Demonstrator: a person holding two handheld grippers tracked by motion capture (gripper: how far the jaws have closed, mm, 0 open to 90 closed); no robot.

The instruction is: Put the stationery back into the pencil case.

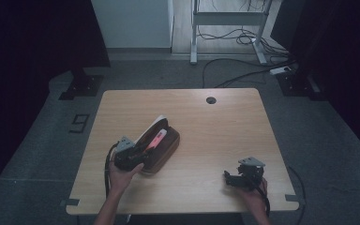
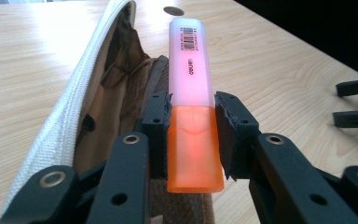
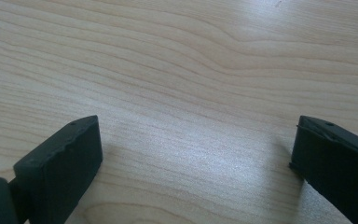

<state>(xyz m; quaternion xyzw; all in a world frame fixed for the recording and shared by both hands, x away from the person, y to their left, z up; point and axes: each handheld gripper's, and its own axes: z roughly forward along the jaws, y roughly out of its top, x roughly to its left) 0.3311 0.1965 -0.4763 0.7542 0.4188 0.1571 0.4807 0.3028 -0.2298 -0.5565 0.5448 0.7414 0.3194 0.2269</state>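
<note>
A highlighter point(image 2: 191, 93) was held over an open pencil case point(image 2: 107, 93).
Left gripper point(image 2: 192, 135) jaws were clamped on it; it should be lowered straight in. Right gripper point(image 3: 196, 154) jaws stood apart.

Wooden table point(image 1: 225, 126) bearing pencil case point(image 1: 161, 157)

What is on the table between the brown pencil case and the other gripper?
Nothing: in the high view, bare table lies between the pencil case and the right gripper.

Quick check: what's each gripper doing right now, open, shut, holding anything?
Left gripper: shut on the pink-and-orange plastic highlighter pen, above the open brown fabric pencil case.
Right gripper: open, nothing between its jaws, over the light wooden table.
</note>
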